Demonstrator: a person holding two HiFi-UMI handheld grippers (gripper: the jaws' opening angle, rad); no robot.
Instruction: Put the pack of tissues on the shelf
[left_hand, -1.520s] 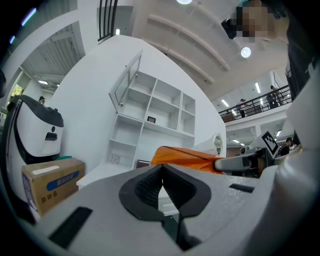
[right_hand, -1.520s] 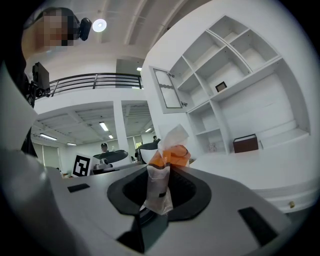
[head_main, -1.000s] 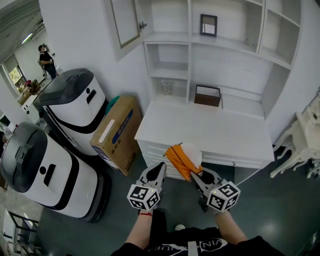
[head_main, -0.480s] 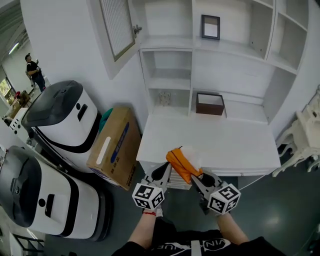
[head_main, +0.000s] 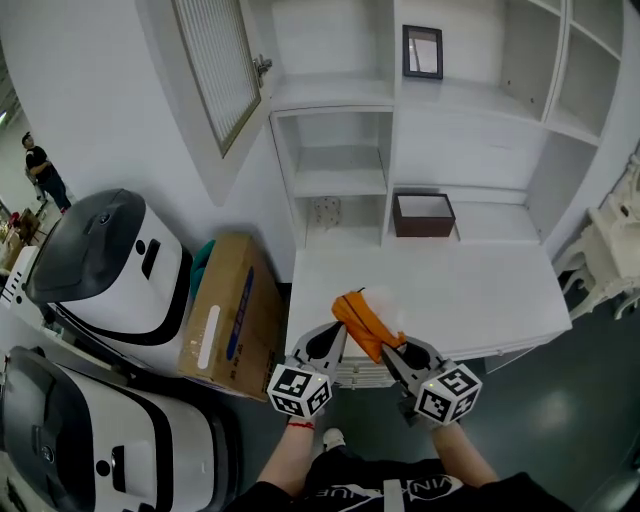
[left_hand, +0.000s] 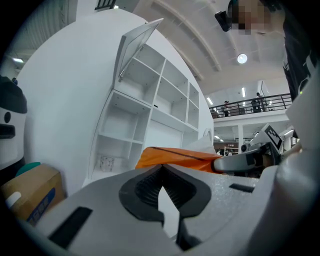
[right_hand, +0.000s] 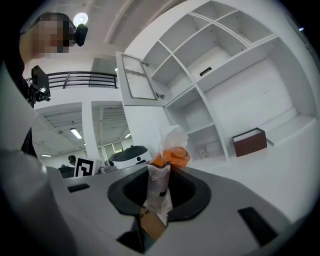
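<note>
The pack of tissues (head_main: 362, 325) is orange with white tissue poking out of its far end, and it hangs over the near edge of the white desk (head_main: 500, 290). My right gripper (head_main: 395, 352) is shut on the pack's near end; in the right gripper view the pack (right_hand: 167, 157) stands pinched between the jaws of that gripper (right_hand: 160, 167). My left gripper (head_main: 325, 345) sits just left of the pack, shut with nothing in it; in its own view the left gripper (left_hand: 160, 170) has the pack (left_hand: 175, 156) behind its jaws. The white shelf unit (head_main: 340, 180) rises behind the desk.
A brown box (head_main: 424, 215) rests at the desk's back, a small glass ornament (head_main: 325, 210) in the lowest cubby, a dark picture frame (head_main: 422, 50) higher up. A cabinet door (head_main: 215, 70) hangs open at upper left. A cardboard box (head_main: 228, 310) and white machines (head_main: 110, 260) stand left.
Both grippers and the held pack have come closer to the desk and shelf unit, which now fill more of the head view. The right gripper's hold on the pack is unchanged.
</note>
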